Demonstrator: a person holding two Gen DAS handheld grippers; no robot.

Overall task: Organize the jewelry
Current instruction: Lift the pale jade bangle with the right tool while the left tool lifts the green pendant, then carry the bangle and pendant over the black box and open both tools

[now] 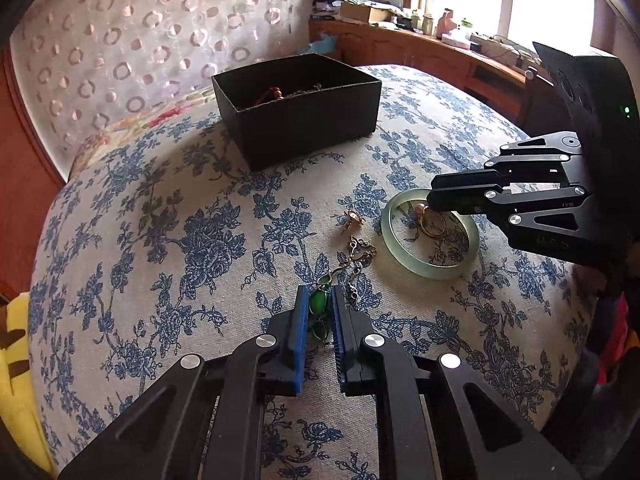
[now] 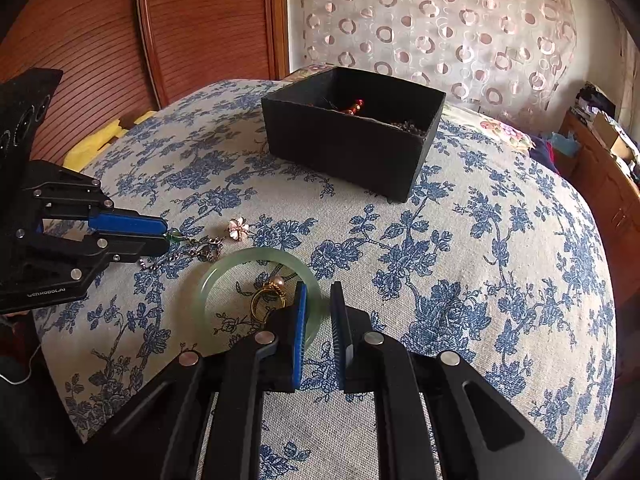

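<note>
A green-stone pendant on a chain (image 1: 319, 303) lies on the floral cloth between the pads of my left gripper (image 1: 320, 300), whose jaws stand narrowly apart around it. A pale green jade bangle (image 1: 430, 236) lies to the right with a gold pearl ring (image 1: 430, 220) inside it. A flower brooch (image 1: 352, 218) lies beside them. My right gripper (image 2: 319, 296) straddles the bangle's rim (image 2: 316, 304), jaws slightly apart. The ring (image 2: 270, 294), brooch (image 2: 239, 229) and chain (image 2: 200, 250) show in the right wrist view. A black box (image 1: 298, 108) holds red beads and chains.
The box (image 2: 352, 136) stands at the far side of the cloth-covered surface (image 1: 180, 240). A wooden cabinet (image 1: 432, 56) with clutter runs under the window. A yellow object (image 1: 12, 360) lies at the left edge.
</note>
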